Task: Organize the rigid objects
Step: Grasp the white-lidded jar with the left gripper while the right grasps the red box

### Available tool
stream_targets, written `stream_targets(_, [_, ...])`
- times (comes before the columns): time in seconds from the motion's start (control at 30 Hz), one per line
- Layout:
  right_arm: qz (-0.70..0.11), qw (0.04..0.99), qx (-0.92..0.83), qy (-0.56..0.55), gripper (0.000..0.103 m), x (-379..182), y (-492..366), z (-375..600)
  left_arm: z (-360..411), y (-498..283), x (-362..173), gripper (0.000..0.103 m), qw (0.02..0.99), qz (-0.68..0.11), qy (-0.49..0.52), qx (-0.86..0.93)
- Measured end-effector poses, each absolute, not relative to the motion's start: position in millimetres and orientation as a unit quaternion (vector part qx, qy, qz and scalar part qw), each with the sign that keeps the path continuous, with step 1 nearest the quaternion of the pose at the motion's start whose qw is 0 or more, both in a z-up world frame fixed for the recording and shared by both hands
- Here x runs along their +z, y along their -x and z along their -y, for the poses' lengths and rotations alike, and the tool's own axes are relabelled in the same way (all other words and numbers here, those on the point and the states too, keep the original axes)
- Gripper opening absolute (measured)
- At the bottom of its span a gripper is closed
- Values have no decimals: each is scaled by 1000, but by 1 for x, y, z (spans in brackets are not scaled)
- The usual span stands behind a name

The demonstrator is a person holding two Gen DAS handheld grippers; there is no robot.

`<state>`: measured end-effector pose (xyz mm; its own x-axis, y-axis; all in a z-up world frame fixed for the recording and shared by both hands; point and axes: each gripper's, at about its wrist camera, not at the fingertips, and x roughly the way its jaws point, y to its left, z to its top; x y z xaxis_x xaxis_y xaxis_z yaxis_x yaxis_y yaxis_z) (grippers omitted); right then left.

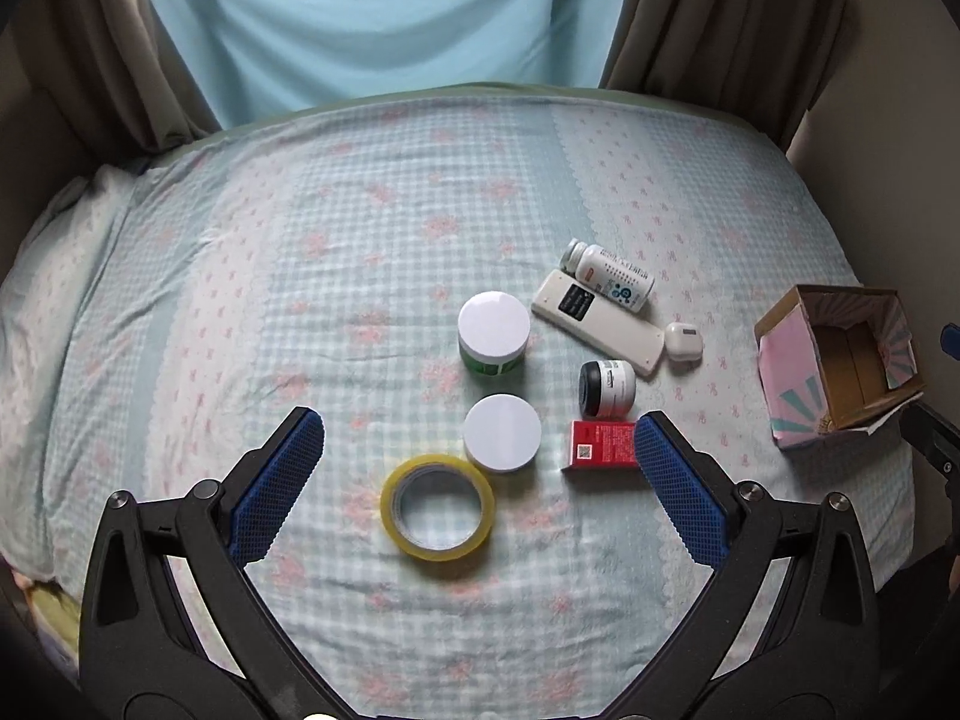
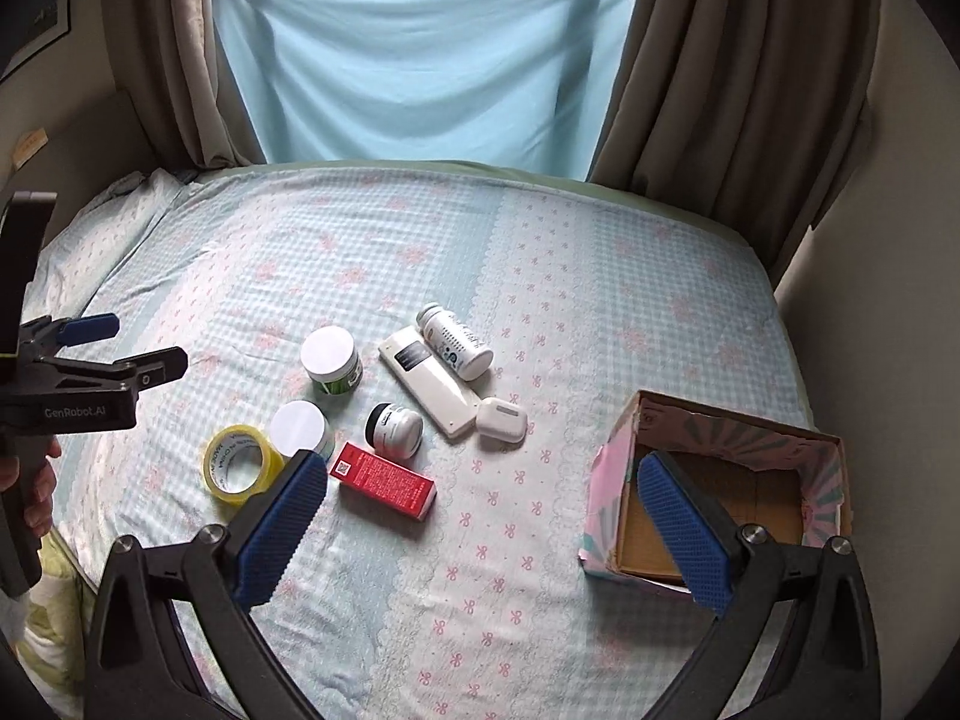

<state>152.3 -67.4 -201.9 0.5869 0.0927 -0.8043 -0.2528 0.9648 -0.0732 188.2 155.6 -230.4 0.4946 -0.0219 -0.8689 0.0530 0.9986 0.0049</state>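
Both grippers are wide apart and hold nothing. The left gripper (image 1: 480,468) hovers above the tape roll (image 1: 437,507); its body reads "GenRobot.AI", and a hand (image 2: 37,483) holds its handle. The right gripper (image 2: 483,513) hovers between the red box (image 2: 384,480) and the open carton (image 2: 828,462). The jars, remote and bottle lie behind the red box.

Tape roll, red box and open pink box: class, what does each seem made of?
Tape roll: glossy yellowish translucent plastic film, probably; the sheet shows through. Red box: likely printed card, with crisp folded edges. Open pink box: cardboard, brown inside, pink printed paper outside.
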Motion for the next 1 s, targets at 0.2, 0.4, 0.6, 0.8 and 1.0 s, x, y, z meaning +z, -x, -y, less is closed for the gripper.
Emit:
stream_targets(0.2, [-492,840,179,145,103,-265,-195,26,-165,-228,-313,102,816,-568,-77,-76])
stream_targets(0.4, [-540,772,241,234,103,-342,-224,-8,-152,-250,-381,102,778,-601,-122,-136])
stream_targets(0.6, [-559,688,297,355,88,-412,-230,-37,-135,-263,-432,102,749,-616,-167,-179])
stream_targets(0.8, [-575,614,344,418,72,-458,-225,-56,-130,-270,-458,96,735,-622,-168,-213])
stream_targets(1.0, [-605,579,354,416,59,-479,-238,-62,-121,-276,-475,92,725,-621,-185,-233])
